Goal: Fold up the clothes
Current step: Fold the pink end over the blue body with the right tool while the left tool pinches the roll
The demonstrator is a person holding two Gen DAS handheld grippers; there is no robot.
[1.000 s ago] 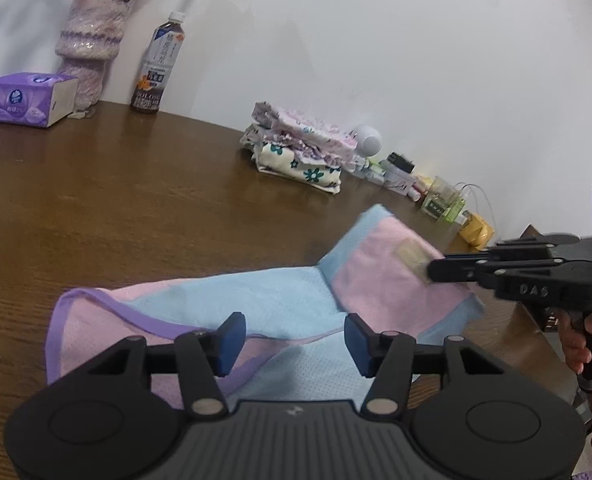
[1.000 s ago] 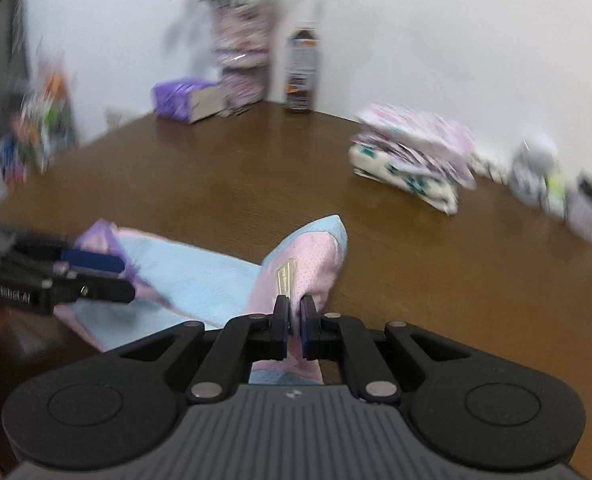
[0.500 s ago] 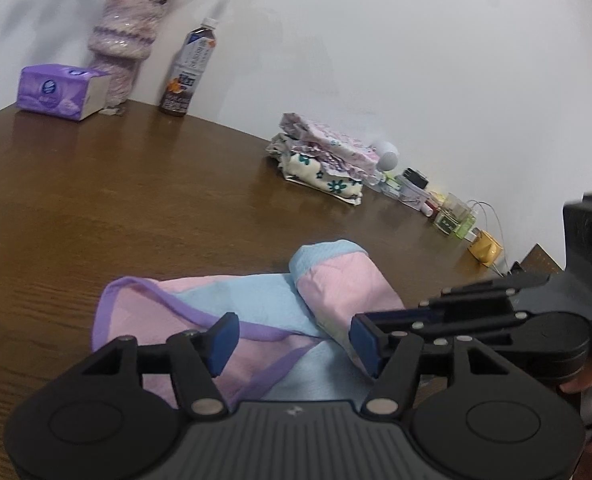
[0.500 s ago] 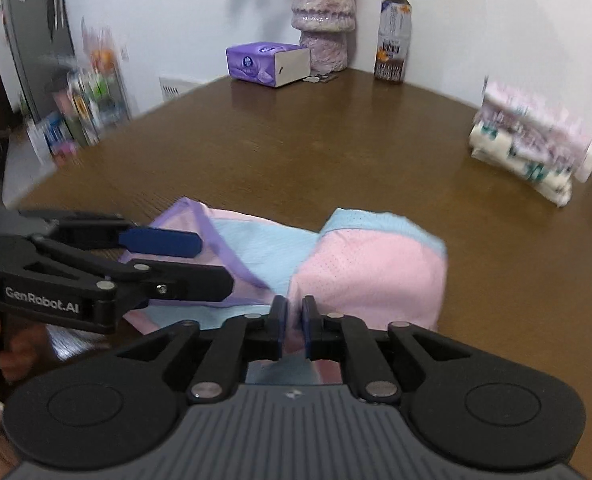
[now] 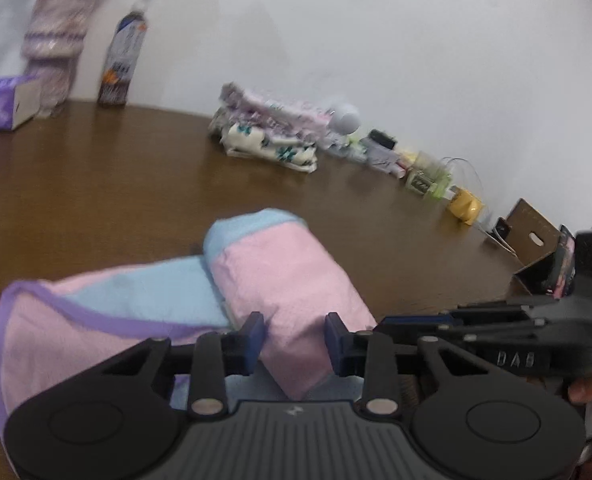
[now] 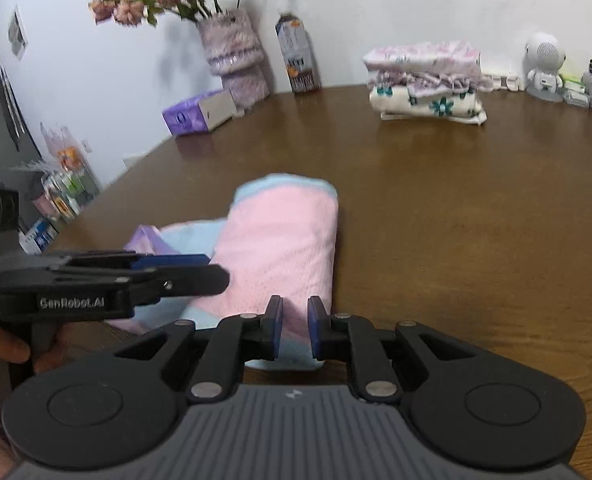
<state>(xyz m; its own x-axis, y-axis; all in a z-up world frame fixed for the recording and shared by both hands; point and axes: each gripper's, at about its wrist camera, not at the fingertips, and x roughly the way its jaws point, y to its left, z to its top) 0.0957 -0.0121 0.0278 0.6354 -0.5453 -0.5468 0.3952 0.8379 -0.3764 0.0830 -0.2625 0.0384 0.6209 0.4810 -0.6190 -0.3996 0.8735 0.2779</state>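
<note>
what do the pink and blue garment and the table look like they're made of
Pink and blue garment: looks like a soft knit mesh, matte; tiny holes show in the pink panel and it folds limply. Table: appears to be dark brown wood or wood veneer with a semi-gloss finish; grain streaks and soft reflections show.

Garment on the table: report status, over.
Left tongs open, right tongs open, both at the near edge. Garment on table, pink flap folded over. Nothing in the way.
</note>
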